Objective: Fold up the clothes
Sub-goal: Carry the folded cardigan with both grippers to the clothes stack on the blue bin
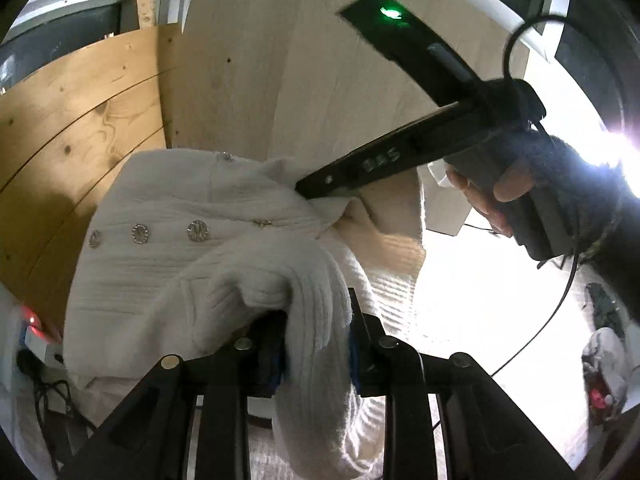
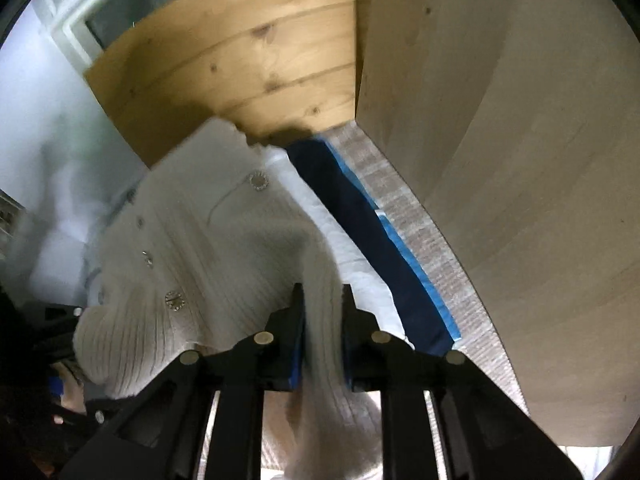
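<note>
A cream ribbed-knit cardigan [image 1: 168, 208] with round metallic buttons [image 1: 198, 230] hangs bunched over the work surface. In the left wrist view my left gripper [image 1: 316, 312] is shut on a thick ribbed fold of it, and the knit drapes over the left finger. Further up, my right gripper [image 1: 310, 192], held by a hand in a dark sleeve [image 1: 560, 184], pinches the cardigan's upper edge. In the right wrist view my right gripper [image 2: 322, 294] is shut on a ribbed strip of the cardigan [image 2: 180, 240], which runs down between both blue-padded fingers [image 2: 298, 320].
A folded navy and blue garment [image 2: 360, 232] lies on a pale woven mat [image 2: 420, 240] beside the cardigan. A pine board [image 1: 80, 120] and a pale wood panel [image 1: 320, 60] stand behind. Cables [image 1: 44, 384] lie at lower left; other clothes [image 1: 604, 360] sit at far right.
</note>
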